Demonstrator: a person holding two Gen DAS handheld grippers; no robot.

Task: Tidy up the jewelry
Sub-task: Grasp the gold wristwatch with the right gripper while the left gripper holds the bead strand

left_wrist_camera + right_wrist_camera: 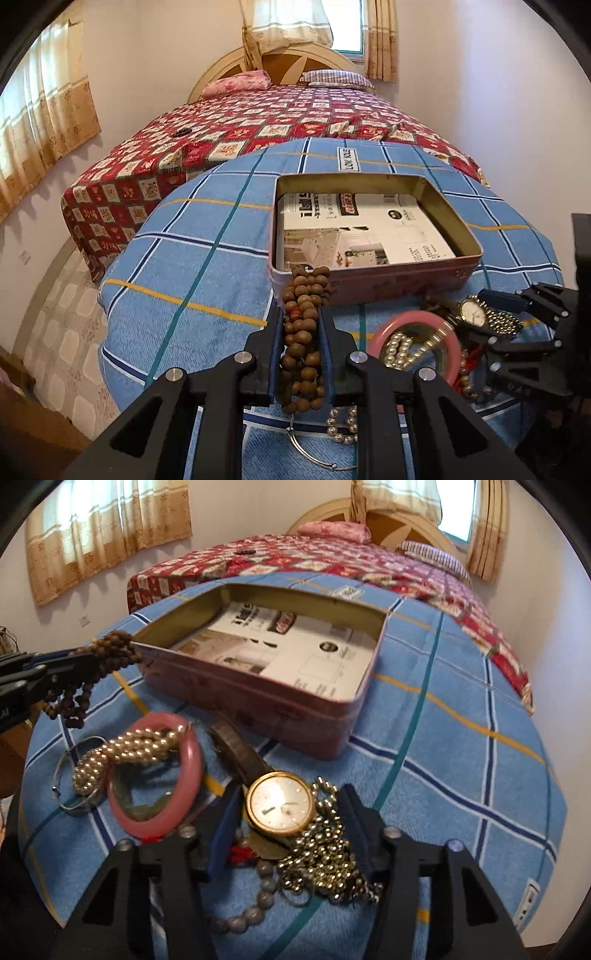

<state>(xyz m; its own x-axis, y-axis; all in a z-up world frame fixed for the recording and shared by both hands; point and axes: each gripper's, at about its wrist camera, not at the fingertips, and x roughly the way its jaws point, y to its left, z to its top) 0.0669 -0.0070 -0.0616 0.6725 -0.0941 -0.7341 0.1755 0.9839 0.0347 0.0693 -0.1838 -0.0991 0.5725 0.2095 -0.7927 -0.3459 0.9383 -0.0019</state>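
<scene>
Our left claw [301, 332] is clamped on the wooden beads [303, 332], lifted at the tin [373, 284]'s near rim, we judge for dropping inside. At three o'clock, our right claw [288, 812] gapes wide around the watch [279, 802], gripping nothing, among the jewelry heaped on the desk [184, 258].

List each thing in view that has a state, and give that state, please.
left gripper: shut on the wooden bead string.
wooden bead string: held, lifted at the tin's near edge.
right gripper: open, around the gold watch.
gold watch: lying on the cloth, face up.
tin box: open, no lid, only printed paper inside.
pink bangle: on the cloth, pearl string draped over it.
</scene>
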